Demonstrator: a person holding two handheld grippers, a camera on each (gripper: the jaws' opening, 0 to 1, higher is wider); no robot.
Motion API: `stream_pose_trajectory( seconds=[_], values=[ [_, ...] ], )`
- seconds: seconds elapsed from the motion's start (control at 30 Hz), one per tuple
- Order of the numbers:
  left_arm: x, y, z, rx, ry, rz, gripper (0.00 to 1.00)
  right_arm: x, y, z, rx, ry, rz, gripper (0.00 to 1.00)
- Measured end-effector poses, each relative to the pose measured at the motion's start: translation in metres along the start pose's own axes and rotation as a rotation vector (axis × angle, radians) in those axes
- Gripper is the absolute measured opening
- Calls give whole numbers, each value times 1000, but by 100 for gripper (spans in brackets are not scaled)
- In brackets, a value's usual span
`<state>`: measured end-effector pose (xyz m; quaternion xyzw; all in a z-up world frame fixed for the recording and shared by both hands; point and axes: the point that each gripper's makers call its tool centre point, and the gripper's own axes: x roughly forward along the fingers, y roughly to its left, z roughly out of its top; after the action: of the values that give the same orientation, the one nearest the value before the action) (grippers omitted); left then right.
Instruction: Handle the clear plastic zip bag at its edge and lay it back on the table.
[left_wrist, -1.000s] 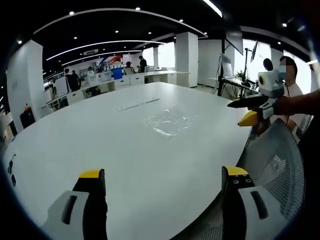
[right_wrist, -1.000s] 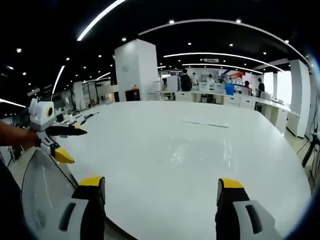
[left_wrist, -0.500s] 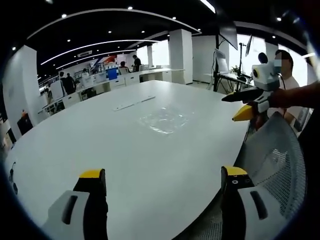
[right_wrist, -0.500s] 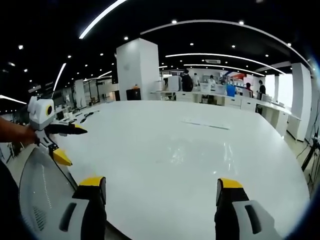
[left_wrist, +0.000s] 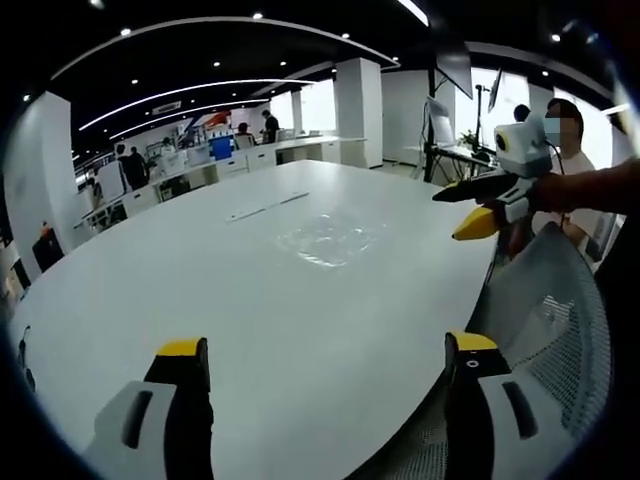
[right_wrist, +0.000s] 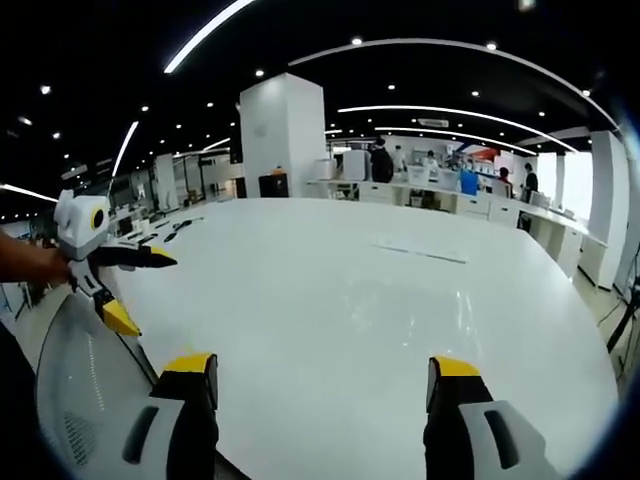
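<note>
In the left gripper view, the left tongs (left_wrist: 322, 362) were seen at the bottom of the frame with their yellow-tipped jaws set wide apart and nothing held between them. They were held above the near edge of a large white bench (left_wrist: 200, 280) that filled the middle of the frame. The clear plastic zip bag (left_wrist: 330, 240) was seen lying flat on the bench just right of the frame's centre, well apart from both tongs and touched by neither. A thin pale strip (left_wrist: 272, 206), too small to be identified, lay on the bench beyond the bag, toward the upper middle. At the right of the frame the right tongs (left_wrist: 462, 205) were held in a person's hand (left_wrist: 580, 190), their jaws parted and empty, over the bench's right edge. A grey mesh chair back (left_wrist: 545, 325) was seen at the lower right.

In the right gripper view, the right tongs (right_wrist: 322, 372) were shown at the bottom with jaws wide apart and empty, over the white bench (right_wrist: 330, 290). The left tongs (right_wrist: 135, 285) appeared at the left edge of the frame, jaws parted, with the mesh chair back (right_wrist: 80, 390) below them. The bag could not be clearly made out against the glossy surface in this view. Office desks (right_wrist: 440, 195) and standing people were seen along the far side of the room.
</note>
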<state>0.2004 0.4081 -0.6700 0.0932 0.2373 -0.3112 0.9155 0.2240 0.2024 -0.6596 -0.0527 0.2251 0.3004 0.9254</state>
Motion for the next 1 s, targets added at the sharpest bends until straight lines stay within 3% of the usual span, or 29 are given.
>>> stream_pose_trajectory(
  seconds=[0.53, 1.0],
  values=[
    [2, -6, 1, 8, 27, -13, 95, 32, -1, 8, -46, 41, 68, 85],
    [1, -6, -2, 22, 45, -20, 93, 51, 2, 8, -18, 63, 109, 86]
  ],
)
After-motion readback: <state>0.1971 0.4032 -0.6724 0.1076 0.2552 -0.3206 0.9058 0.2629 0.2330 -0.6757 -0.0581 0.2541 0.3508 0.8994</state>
